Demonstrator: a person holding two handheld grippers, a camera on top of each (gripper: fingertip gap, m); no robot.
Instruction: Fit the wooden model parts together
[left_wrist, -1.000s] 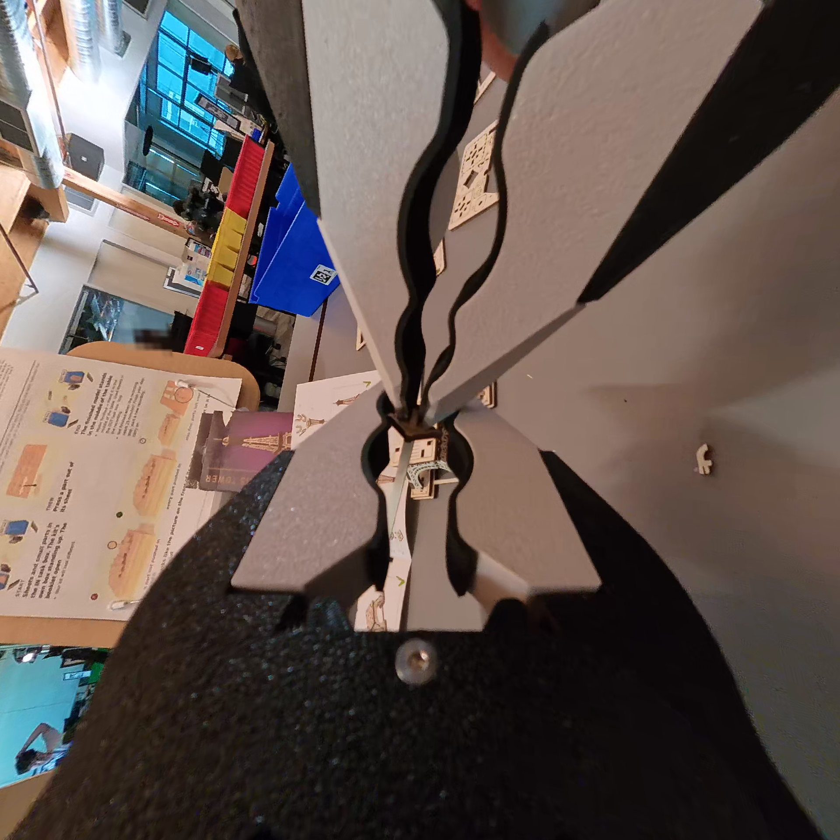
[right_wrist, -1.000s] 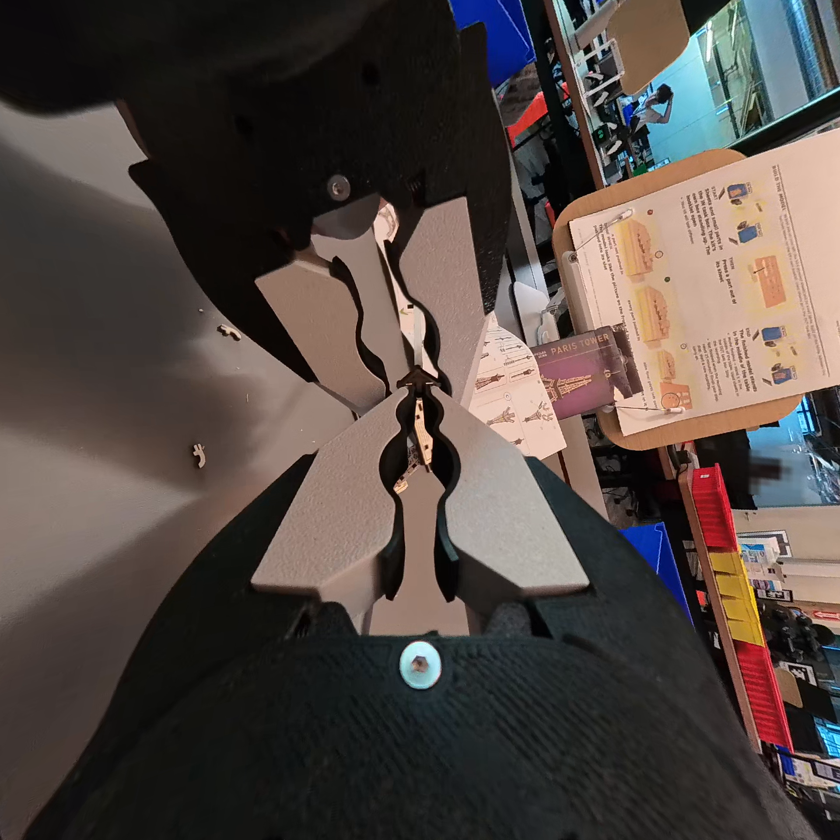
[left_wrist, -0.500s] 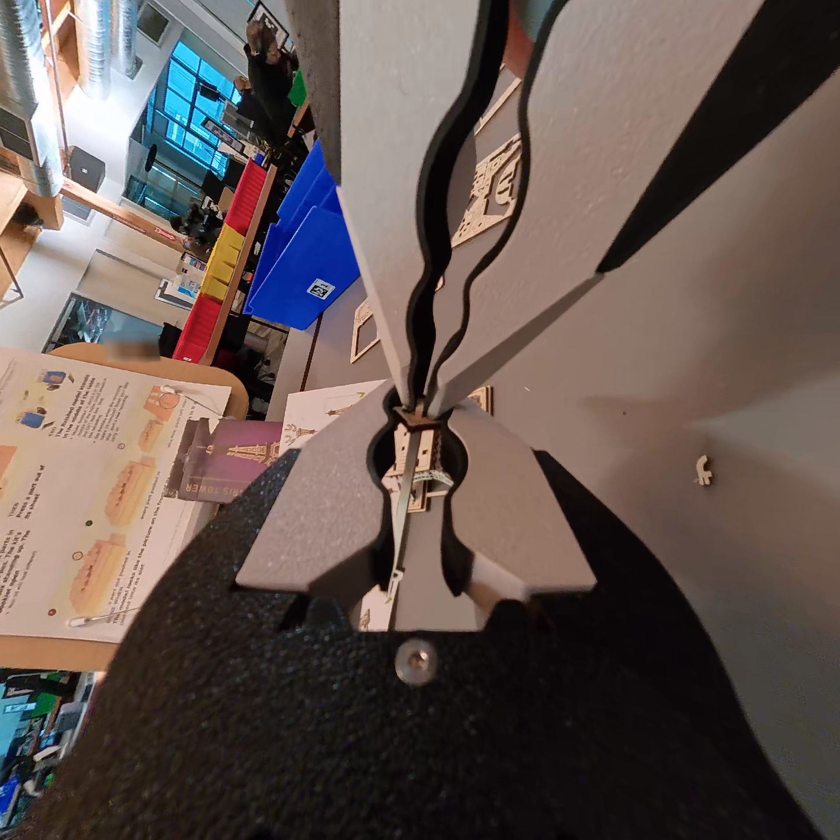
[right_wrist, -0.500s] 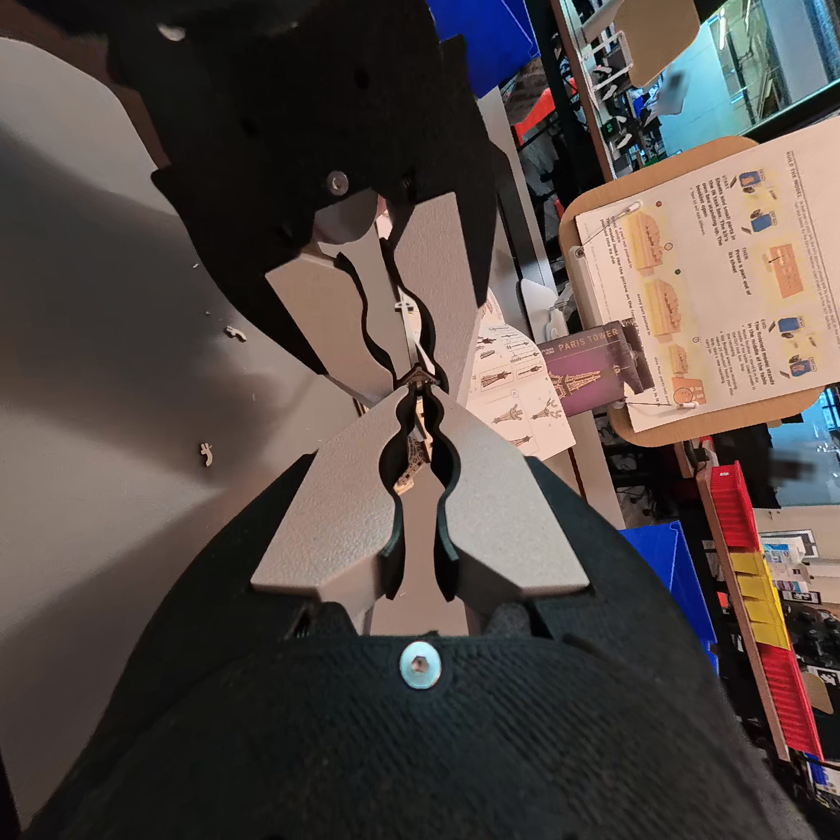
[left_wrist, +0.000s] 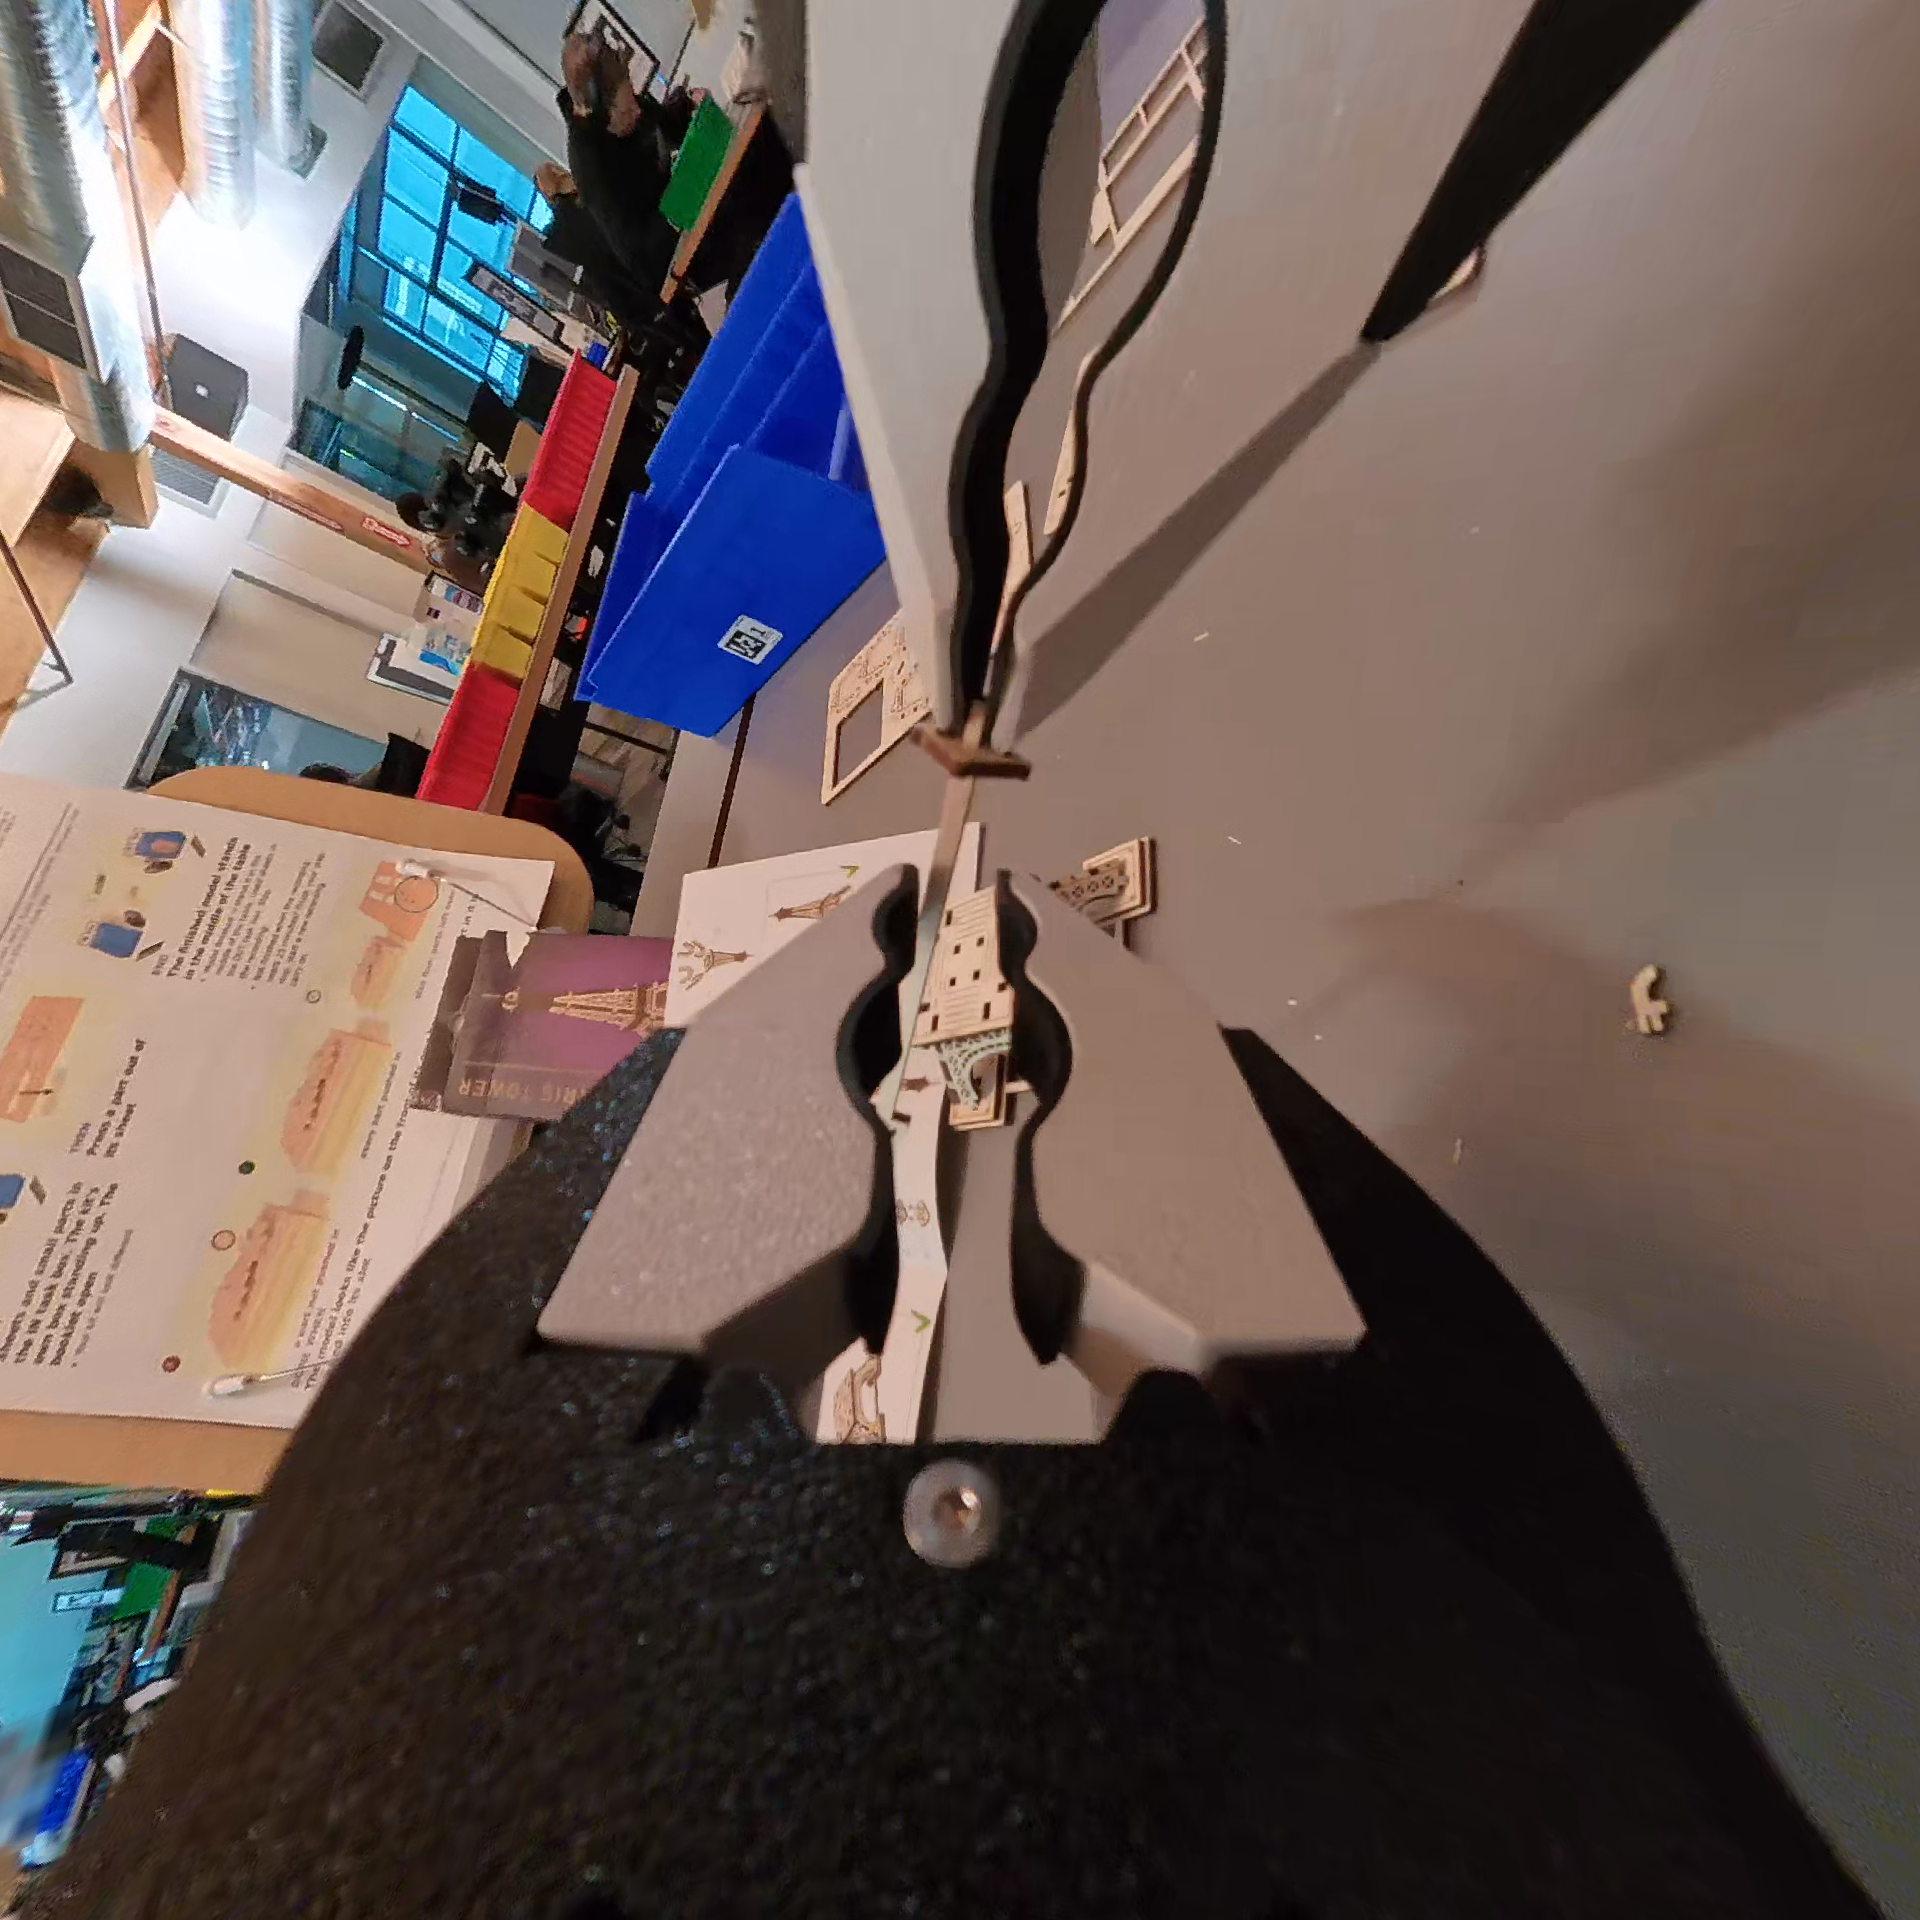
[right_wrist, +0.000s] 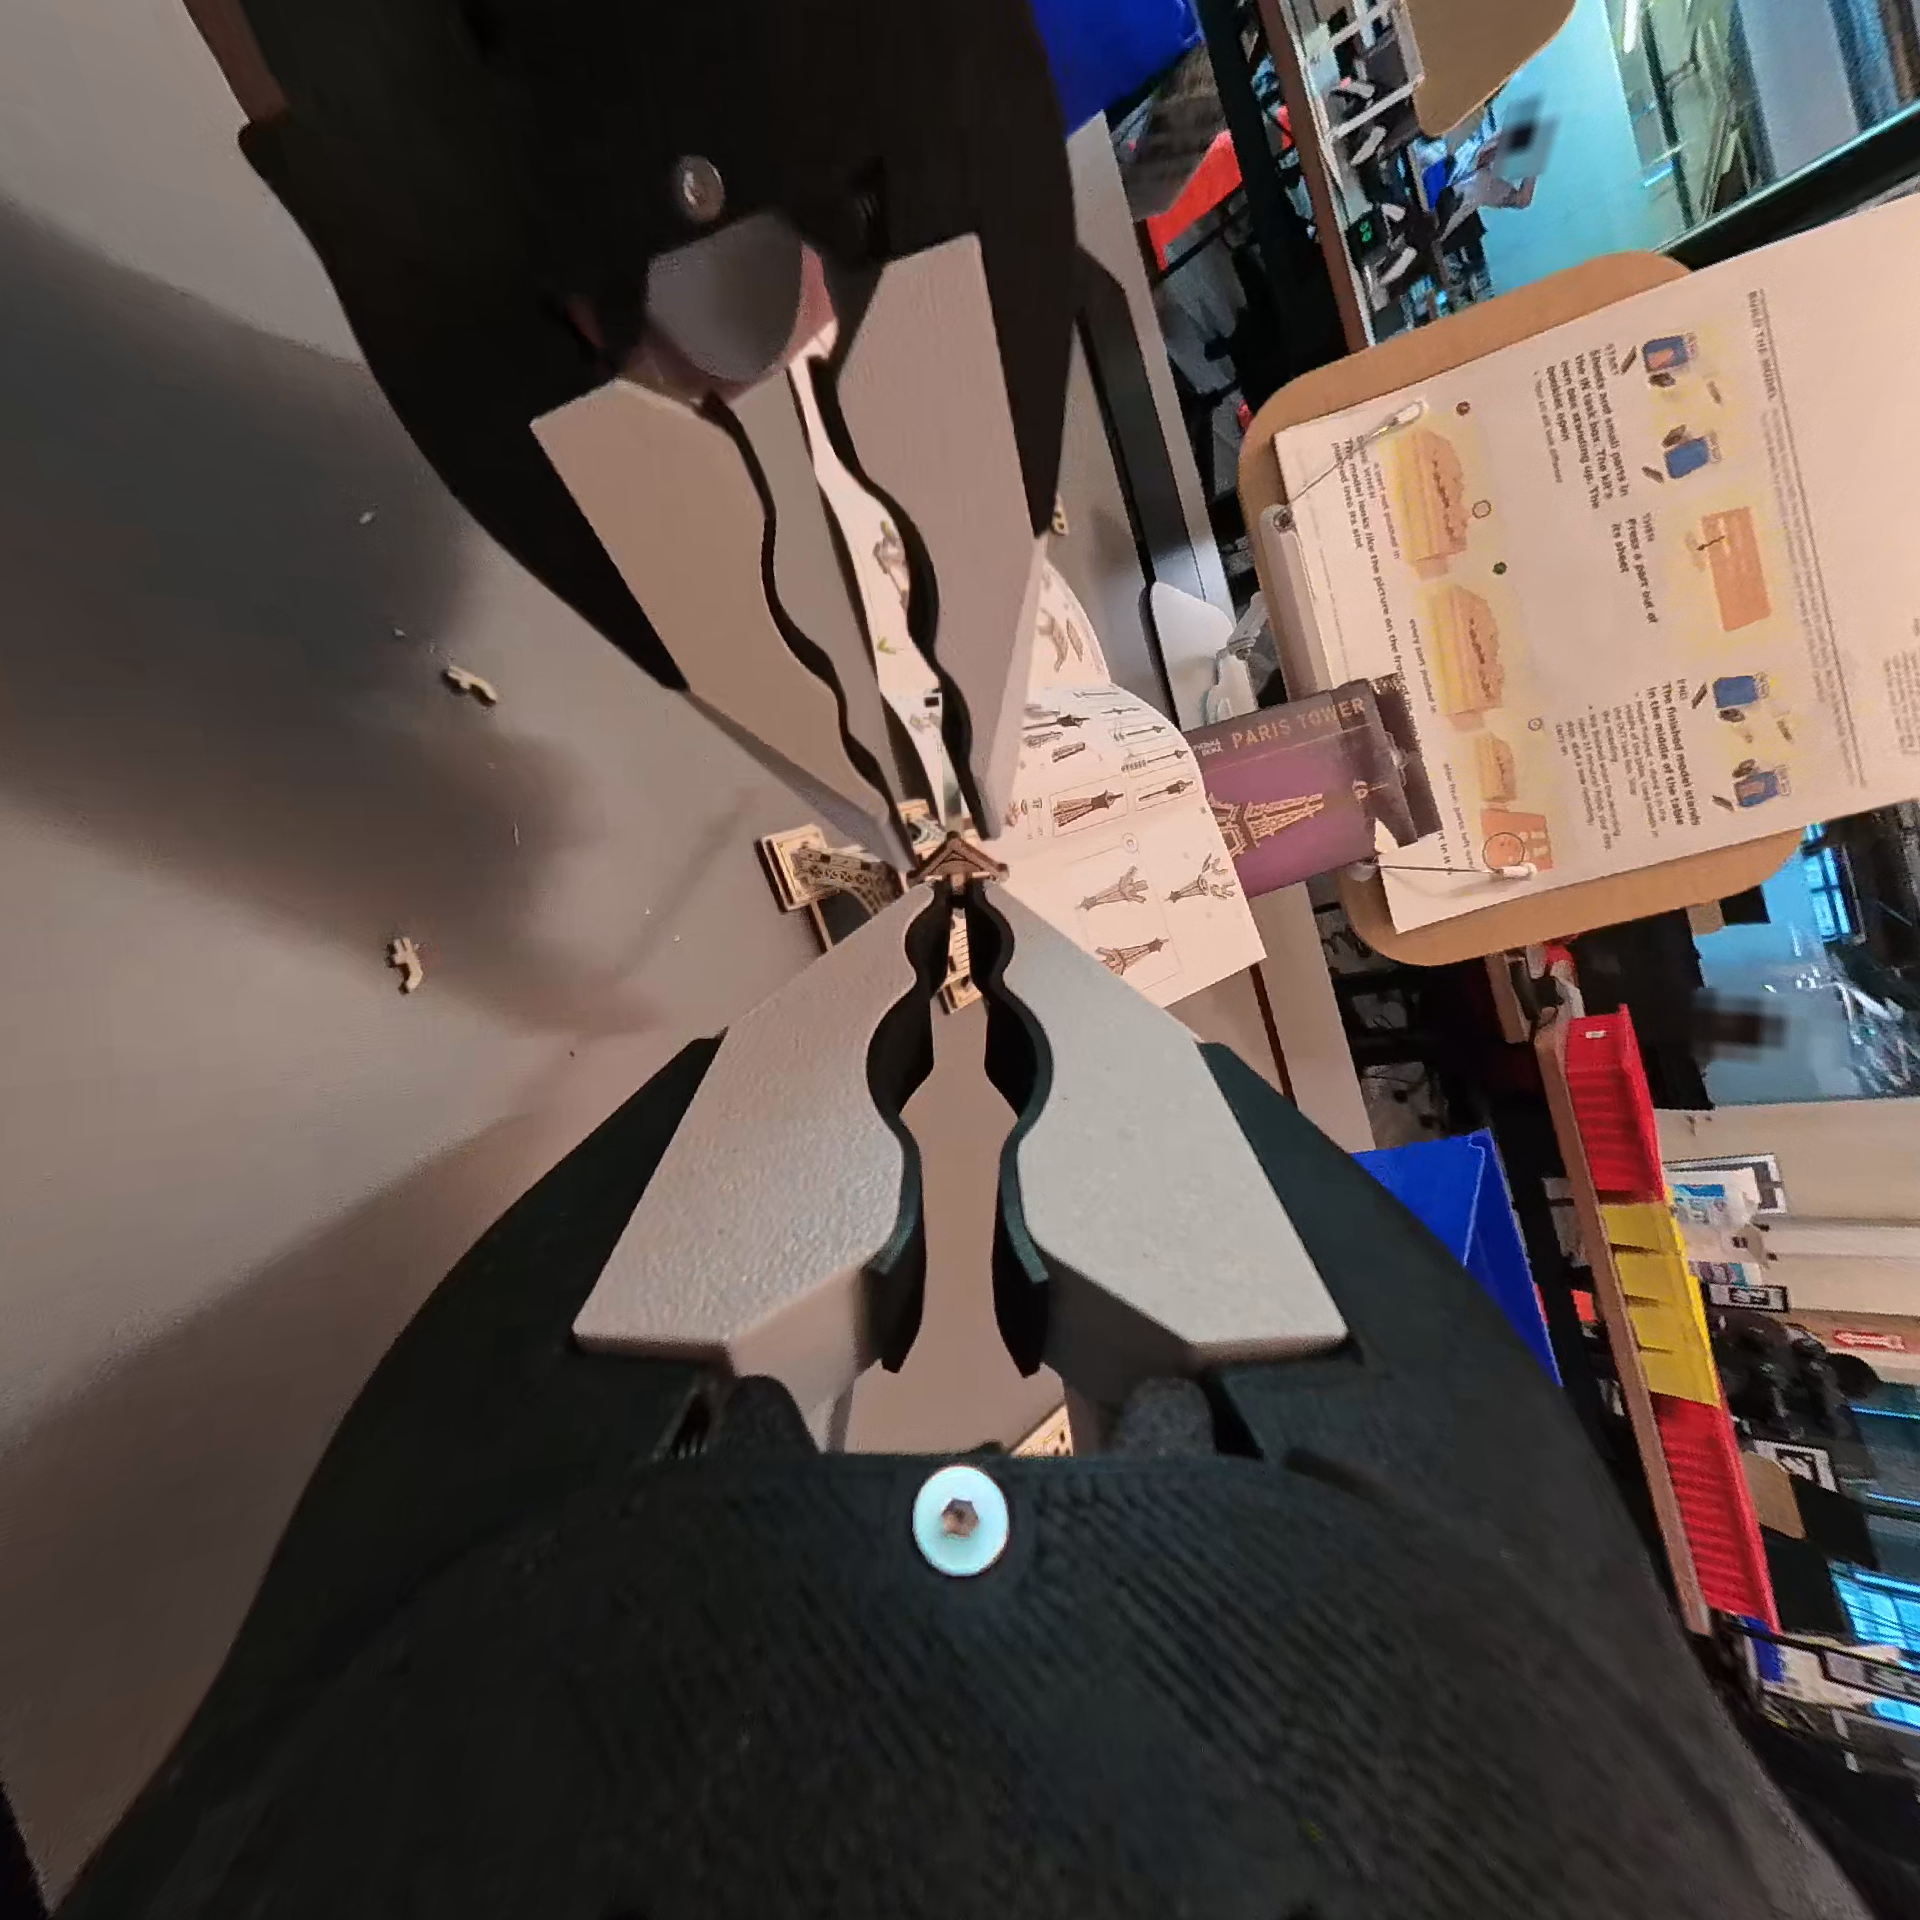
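Observation:
In the left wrist view my left gripper (left_wrist: 958, 881) is shut on a thin wooden strip (left_wrist: 940, 894), seen edge-on and reaching forward. My right gripper (left_wrist: 971, 727) comes in from the top, shut on a small dark square wooden piece (left_wrist: 966, 764) that sits on the strip's far end. In the right wrist view the right gripper (right_wrist: 956, 896) pinches that small piece (right_wrist: 956, 862) tip to tip with the left gripper (right_wrist: 940, 831). Flat tower parts (left_wrist: 971, 977) (left_wrist: 1112, 883) lie on the grey table (left_wrist: 1558, 727) below.
A clipboard with an instruction sheet (right_wrist: 1610, 623), a purple box (right_wrist: 1299, 790) and a white booklet (right_wrist: 1122, 894) stand at the table's edge. Blue bins (left_wrist: 748, 540) and cut-out wooden sheets (left_wrist: 873, 717) lie beyond. Small loose wooden bits (left_wrist: 1647, 1003) (right_wrist: 405, 961) lie on the table.
The two grippers have drawn slightly apart, so more of the strip shows between them. Both views have shifted, and both grips stay the same.

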